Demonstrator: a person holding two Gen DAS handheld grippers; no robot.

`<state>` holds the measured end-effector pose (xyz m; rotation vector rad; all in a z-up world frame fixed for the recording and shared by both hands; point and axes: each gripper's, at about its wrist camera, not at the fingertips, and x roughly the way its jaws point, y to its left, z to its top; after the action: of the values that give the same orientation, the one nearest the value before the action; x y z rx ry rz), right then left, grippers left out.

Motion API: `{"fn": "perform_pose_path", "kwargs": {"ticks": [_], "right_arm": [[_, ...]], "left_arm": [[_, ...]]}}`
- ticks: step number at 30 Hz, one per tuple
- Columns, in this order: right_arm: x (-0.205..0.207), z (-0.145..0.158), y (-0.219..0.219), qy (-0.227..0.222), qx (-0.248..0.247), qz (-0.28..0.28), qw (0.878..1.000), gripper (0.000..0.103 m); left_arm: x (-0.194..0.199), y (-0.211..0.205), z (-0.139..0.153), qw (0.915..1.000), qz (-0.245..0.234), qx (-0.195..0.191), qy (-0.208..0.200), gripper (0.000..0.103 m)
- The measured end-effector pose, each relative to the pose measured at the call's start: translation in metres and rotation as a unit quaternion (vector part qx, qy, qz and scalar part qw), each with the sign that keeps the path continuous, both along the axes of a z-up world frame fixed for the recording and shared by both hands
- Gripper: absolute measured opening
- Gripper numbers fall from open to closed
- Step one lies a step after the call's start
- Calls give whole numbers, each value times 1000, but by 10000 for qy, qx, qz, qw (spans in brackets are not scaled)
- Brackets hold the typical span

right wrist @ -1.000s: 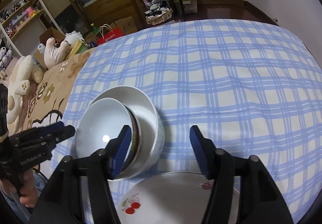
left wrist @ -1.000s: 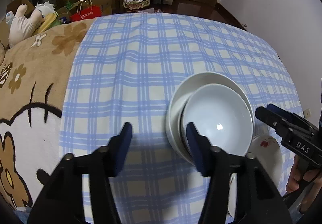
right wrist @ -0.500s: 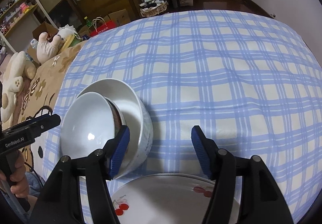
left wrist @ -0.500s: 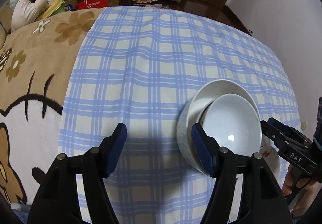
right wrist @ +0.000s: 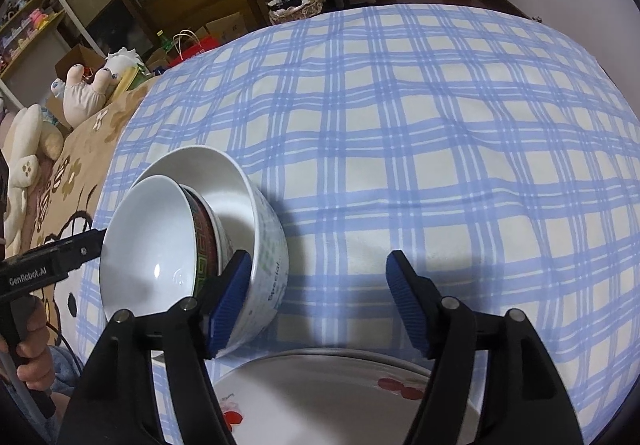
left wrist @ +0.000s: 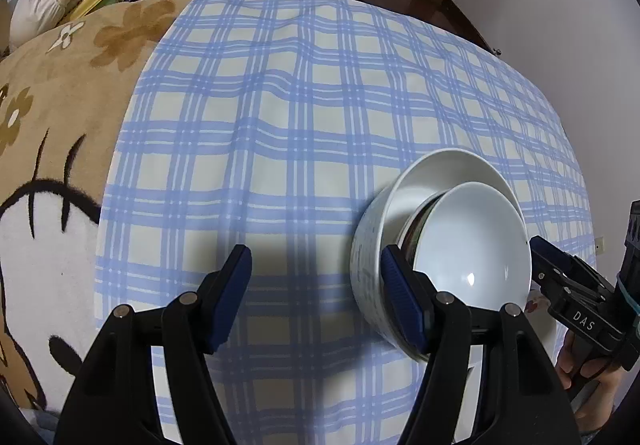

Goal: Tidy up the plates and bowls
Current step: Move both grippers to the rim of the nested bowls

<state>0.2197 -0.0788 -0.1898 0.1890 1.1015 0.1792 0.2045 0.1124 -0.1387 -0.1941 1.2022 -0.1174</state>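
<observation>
While the smaller bowl [left wrist: 472,245] leans tilted inside the larger bowl [left wrist: 372,269] at the lower right of the left wrist view, the left claw [left wrist: 316,293] stands wide over the blue checked cloth [left wrist: 280,105] with nothing between its pads. Its right-hand pad lies against the larger bowl's outer wall in the picture; whether it touches cannot be told. The jaws have just been opening. Against the frame a second ago, the bowls sit further right and lower, and the inner bowl leans more steeply toward the right claw [left wrist: 560,277], seen at the right edge with a hand [left wrist: 584,369] beneath it.

In the right wrist view, the right claw [right wrist: 320,301] is likewise wide and empty, its jaws having just been opening; only cloth lies between the pads. The nested bowls, smaller bowl [right wrist: 148,245] within larger bowl [right wrist: 256,229], occupy the lower left, beside the left-hand pad. A cherry-printed plate [right wrist: 340,397] lies at the bottom centre, just beside the bowls. The left claw [right wrist: 52,265] enters from the left edge. Compared with a second ago, the bowls appear larger and the plate fills more of the frame.

Judgement: both claws have released, so the bowls are stacked, though askew; the plate remains to be dealt with.
</observation>
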Motion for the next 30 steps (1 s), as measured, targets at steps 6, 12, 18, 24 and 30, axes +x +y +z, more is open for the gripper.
{"fn": "perform_pose_path", "kwargs": {"ticks": [6, 12, 18, 24, 30], "right_arm": [[1, -3, 0, 14, -65, 44, 10000, 73], [1, -2, 1, 18, -72, 41, 10000, 73], [1, -2, 2, 26, -59, 67, 10000, 74], [0, -3, 6, -5, -126, 123, 9998, 74], [2, -2, 10, 25, -339, 154, 9993, 76]], "left_arm": [[3, 0, 0, 10000, 29, 22, 23, 66], [2, 3, -2, 9999, 113, -106, 62, 67], [-2, -1, 2, 9999, -2, 136, -9, 67], [-2, -1, 1, 9998, -27, 196, -20, 68], [-2, -4, 0, 9997, 16, 242, -66, 66]]}}
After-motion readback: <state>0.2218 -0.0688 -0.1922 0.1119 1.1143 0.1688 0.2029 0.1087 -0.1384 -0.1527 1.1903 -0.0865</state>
